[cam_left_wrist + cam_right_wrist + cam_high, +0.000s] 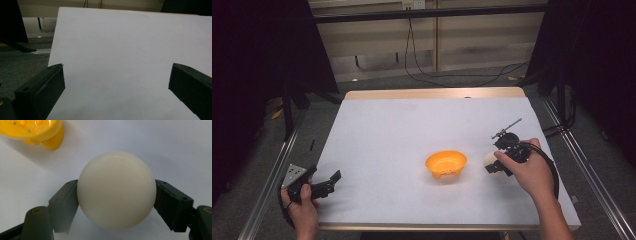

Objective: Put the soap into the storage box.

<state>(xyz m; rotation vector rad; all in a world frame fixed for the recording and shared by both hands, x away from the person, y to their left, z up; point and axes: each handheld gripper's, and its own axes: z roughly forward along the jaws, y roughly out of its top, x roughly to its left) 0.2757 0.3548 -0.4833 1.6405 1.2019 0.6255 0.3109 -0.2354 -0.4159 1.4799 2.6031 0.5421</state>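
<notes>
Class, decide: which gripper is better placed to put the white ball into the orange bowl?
Right. The right gripper is clamped on the white ball beside the orange bowl; the left gripper sits open at the table's far corner.

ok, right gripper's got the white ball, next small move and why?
Probably lift and carry it left toward the orange plastic bowl. The right gripper has both jaws pressed on the smooth white ball, the bowl sits open close beside it, and the left gripper stands open, far off.
</notes>
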